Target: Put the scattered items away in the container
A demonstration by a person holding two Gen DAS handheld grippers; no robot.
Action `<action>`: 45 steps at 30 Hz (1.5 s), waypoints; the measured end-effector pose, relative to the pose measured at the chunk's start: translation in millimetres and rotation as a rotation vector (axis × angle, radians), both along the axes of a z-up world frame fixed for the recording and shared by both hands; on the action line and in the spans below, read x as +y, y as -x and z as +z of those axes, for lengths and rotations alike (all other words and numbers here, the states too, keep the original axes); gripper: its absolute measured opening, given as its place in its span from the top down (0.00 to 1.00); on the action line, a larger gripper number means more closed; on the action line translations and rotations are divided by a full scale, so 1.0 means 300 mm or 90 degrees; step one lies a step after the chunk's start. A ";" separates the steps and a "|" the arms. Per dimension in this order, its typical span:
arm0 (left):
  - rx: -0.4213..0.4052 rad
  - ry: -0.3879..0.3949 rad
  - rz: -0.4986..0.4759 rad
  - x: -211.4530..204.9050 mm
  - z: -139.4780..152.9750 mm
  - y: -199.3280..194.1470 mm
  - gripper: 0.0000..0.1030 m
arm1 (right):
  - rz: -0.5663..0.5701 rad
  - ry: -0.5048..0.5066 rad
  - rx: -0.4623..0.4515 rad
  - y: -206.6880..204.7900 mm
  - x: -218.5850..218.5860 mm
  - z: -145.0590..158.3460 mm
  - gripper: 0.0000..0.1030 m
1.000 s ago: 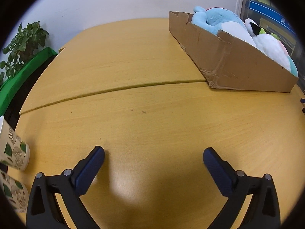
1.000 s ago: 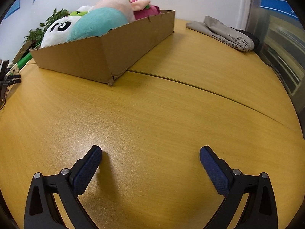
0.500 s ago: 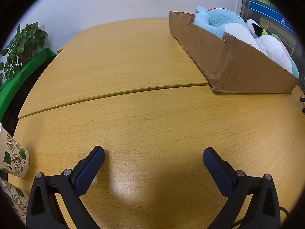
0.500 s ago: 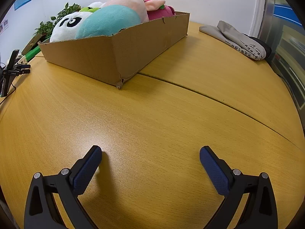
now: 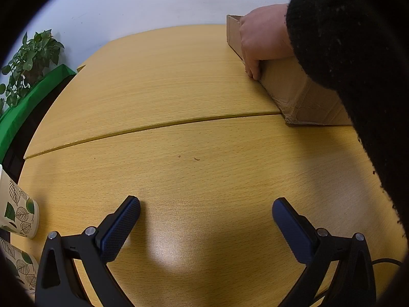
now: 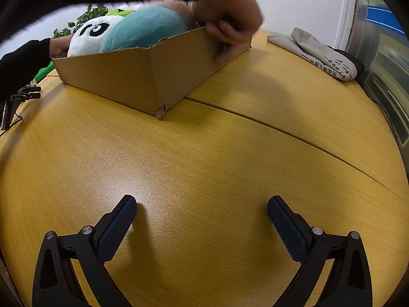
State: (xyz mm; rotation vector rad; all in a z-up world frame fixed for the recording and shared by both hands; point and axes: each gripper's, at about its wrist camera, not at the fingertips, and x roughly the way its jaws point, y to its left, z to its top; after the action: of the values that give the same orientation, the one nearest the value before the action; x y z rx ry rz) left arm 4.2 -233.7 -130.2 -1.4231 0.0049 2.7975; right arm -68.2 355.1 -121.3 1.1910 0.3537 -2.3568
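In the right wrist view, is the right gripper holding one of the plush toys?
No: the right gripper is open with nothing between its fingers, while the plush toys sit in the cardboard box.

The table (image 6: 204,138) is pale wood-grain laminate with a soft sheen, and the cardboard box (image 6: 127,81) on it is matt brown with frayed, torn corners. The plush toys (image 6: 143,29) look fuzzy. Textured dark-blue pads (image 5: 120,230) line the matt black plastic gripper fingers.
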 end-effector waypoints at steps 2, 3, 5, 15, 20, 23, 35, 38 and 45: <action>0.000 0.000 0.000 0.000 0.000 0.000 0.00 | 0.000 0.000 0.000 0.001 0.000 0.000 0.00; 0.000 0.000 0.000 0.001 0.001 -0.002 0.00 | 0.000 0.000 0.001 0.001 0.001 -0.001 0.00; 0.000 0.000 0.000 0.004 0.002 -0.004 0.00 | 0.000 0.000 0.001 0.002 0.000 -0.001 0.00; 0.000 0.000 0.007 0.010 0.009 -0.019 0.00 | -0.002 -0.002 0.004 0.002 -0.002 -0.002 0.00; 0.000 0.000 0.007 -0.001 -0.003 0.004 0.00 | -0.002 -0.002 0.005 -0.001 -0.004 -0.003 0.00; 0.000 0.000 0.007 0.001 -0.003 0.002 0.00 | -0.002 -0.004 0.008 -0.012 -0.001 -0.003 0.00; 0.001 0.000 0.007 0.012 -0.003 -0.015 0.00 | -0.002 0.001 0.004 0.011 -0.002 0.001 0.00; 0.001 0.000 0.007 0.017 -0.002 -0.022 0.00 | -0.003 0.001 0.004 0.013 -0.004 0.000 0.00; 0.000 0.001 0.007 0.030 0.001 -0.022 0.00 | -0.003 0.001 0.005 0.013 -0.005 -0.001 0.00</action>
State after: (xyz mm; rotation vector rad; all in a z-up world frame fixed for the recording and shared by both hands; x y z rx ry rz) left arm 10.8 -224.6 -129.9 -1.4274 -0.0019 2.8070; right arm -72.0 353.8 -121.5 1.1841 0.3524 -2.3655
